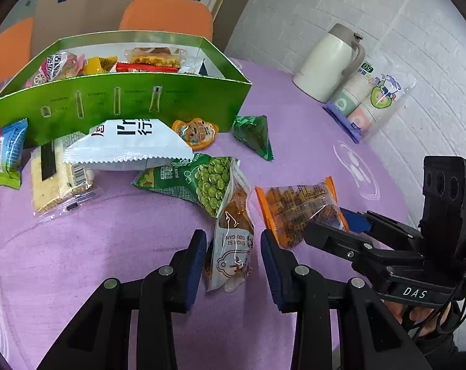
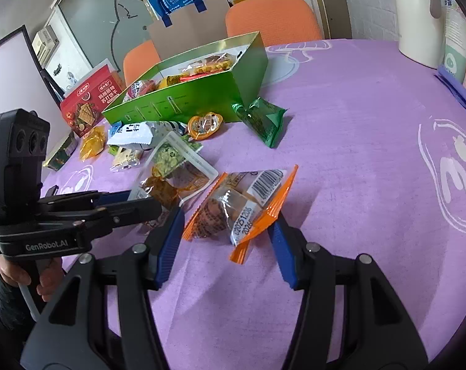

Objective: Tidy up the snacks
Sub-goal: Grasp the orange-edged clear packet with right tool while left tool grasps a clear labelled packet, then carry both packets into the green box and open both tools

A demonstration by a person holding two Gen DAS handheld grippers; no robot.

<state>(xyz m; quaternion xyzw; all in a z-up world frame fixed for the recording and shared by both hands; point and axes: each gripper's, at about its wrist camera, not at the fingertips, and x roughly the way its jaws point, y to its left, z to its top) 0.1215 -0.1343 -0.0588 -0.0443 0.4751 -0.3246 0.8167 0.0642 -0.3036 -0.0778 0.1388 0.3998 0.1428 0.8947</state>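
Left wrist view: both grippers (image 1: 233,257) (image 2: 225,237) gape around packets (image 1: 233,240) (image 2: 239,206), green box (image 1: 122,104) beyond.

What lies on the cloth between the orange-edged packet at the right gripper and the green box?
In the right wrist view, bare purple cloth fills most of the stretch from the orange-edged packet to the green box; a small orange jelly cup sits against the box.

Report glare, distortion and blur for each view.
Left wrist: fisheye bends the green box front; glare on the orange-edged packet; sharp throughout. Right wrist: dark vignette corners, purple tablecloth curves, glare on the same packet; no motion blur.
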